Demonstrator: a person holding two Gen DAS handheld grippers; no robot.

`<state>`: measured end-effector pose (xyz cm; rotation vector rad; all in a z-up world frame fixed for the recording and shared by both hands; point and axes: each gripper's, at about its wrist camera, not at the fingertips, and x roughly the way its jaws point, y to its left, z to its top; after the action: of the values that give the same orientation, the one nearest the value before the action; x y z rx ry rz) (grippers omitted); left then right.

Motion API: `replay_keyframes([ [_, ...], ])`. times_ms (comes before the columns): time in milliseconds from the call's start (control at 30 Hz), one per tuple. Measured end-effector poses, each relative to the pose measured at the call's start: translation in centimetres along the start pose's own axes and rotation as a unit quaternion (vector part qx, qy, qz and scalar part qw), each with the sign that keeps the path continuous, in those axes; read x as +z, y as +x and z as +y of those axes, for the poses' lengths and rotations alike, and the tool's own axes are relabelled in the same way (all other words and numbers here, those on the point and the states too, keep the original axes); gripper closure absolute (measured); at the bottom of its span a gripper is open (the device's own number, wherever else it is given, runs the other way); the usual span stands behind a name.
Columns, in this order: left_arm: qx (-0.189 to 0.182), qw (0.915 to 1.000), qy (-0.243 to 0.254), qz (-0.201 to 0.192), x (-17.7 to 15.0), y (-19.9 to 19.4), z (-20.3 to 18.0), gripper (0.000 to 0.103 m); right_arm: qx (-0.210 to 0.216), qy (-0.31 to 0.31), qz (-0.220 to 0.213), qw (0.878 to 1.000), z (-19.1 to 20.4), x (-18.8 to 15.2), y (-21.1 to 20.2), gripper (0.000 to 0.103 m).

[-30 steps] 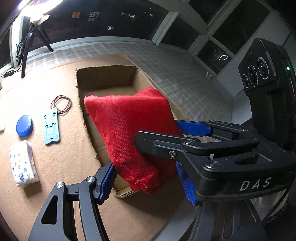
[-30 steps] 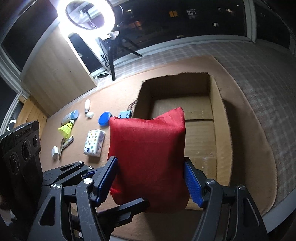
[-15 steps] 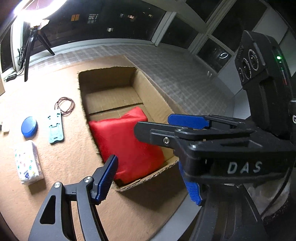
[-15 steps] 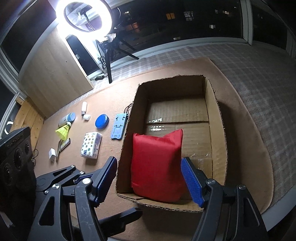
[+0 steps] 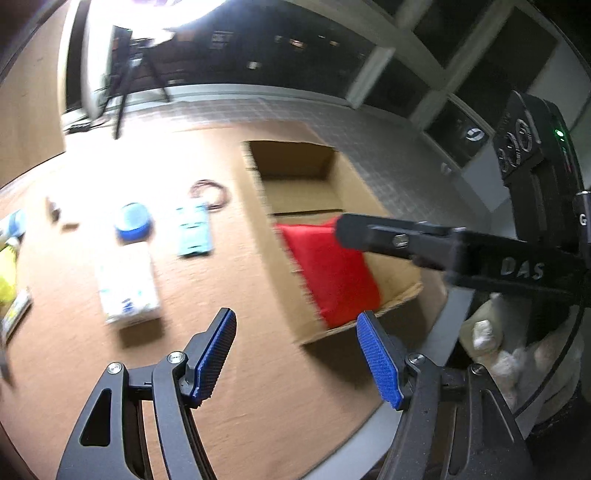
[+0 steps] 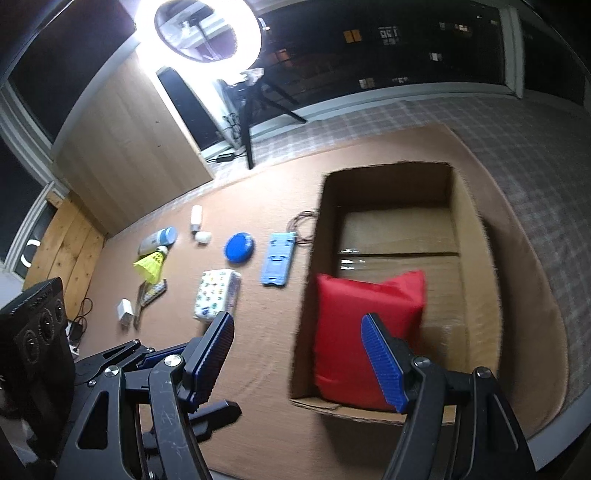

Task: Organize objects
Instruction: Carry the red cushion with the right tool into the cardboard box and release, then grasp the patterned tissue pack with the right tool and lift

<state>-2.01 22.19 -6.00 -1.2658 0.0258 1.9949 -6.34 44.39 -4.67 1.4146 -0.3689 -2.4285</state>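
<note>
At the bottom of each wrist view the tongs stood wide with nothing between them: the left tongs [image 5: 295, 360] over bare brown mat, the right tongs [image 6: 299, 363] straddling the near left corner of the cardboard box [image 6: 476, 258]. Their blue ribbed pads [image 6: 382, 363] looked made to bite on soft or slippery things without crushing them.

Just beyond, in the lower right of the right view, a red cloth bag [image 6: 364, 332] lay inside the box at its near end, plump and pillow-shaped with a fine weave, touching the near wall. It probably sat there so the far half of the box stayed free for the rest. The box was open-topped corrugated card with ragged cut edges and a seam across its floor.

Left of the box, on the felt-like brown mat [image 6: 258, 369] covering the desk, the unsorted things lay apart in a loose spread, easy to pick singly: a patterned tissue pack [image 6: 217, 294], a pale blue plastic stand [image 6: 279, 263], a round blue lid [image 6: 239, 246], a thin coil of cord [image 6: 303, 228], a yellow shuttlecock [image 6: 150, 264] and a few small white pieces.

Farthest off, in the upper left, a ring light [image 6: 201, 29] on a tripod glared before dark windows.
</note>
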Motion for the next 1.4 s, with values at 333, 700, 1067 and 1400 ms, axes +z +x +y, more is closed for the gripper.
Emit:
replay_keyframes([
  [333,0.062,0.9957,-0.069,-0.003,-1.7,-1.8,9.3,0.032,0.049,-0.047,0.031,0.997,6.6,1.2,4.6,0.035],
  [700,0.044,0.9922,-0.116,0.014,-1.9,0.9,14.0,0.033,0.057,-0.038,0.126,0.990,9.8,2.0,13.7,0.035],
  [1067,0.014,0.9896,-0.140,0.032,-1.1,4.0,16.1,0.040,0.049,-0.015,0.166,0.985,8.9,2.5,17.8,0.050],
  [1400,0.008,0.9895,-0.140,0.037,-0.6,5.2,16.0,0.052,0.053,-0.019,0.177,0.983,9.0,2.5,18.8,0.061],
])
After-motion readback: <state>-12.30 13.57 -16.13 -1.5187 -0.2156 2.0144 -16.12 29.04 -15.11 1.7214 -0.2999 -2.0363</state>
